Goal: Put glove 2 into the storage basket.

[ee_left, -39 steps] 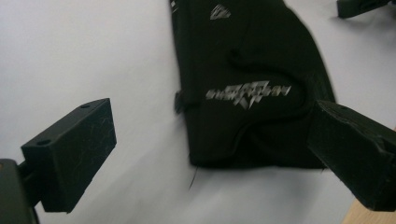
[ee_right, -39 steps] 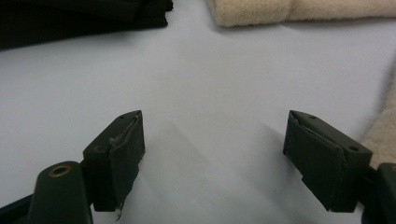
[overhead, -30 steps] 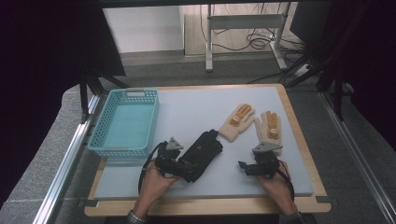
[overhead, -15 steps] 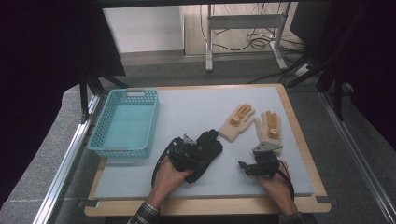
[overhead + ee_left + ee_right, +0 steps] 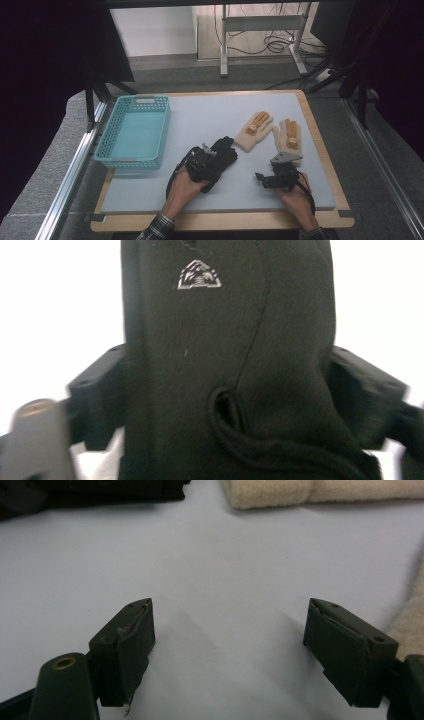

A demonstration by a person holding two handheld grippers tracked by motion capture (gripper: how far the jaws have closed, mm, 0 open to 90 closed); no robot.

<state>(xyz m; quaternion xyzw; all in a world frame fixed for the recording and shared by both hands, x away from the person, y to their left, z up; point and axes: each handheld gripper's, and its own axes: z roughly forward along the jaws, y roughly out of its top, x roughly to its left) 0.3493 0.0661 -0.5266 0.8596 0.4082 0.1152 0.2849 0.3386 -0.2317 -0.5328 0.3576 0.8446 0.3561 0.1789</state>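
So far the left gripper (image 5: 212, 159) is closing its jaws around the black knitted fabric glove (image 5: 225, 355) on the pale grey table mat (image 5: 200, 115), while the light blue plastic mesh basket (image 5: 134, 131) is sitting empty and the right gripper (image 5: 227, 645) is waiting with its jaws spread and empty.

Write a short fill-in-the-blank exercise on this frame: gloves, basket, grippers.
1. The left gripper has its jaws around the ____ glove.
2. The basket is ____ in colour.
3. The right gripper has its jaws ____, with bare mat between them.
4. The number of beige gloves is ____.

Missing words: black; blue; open; two
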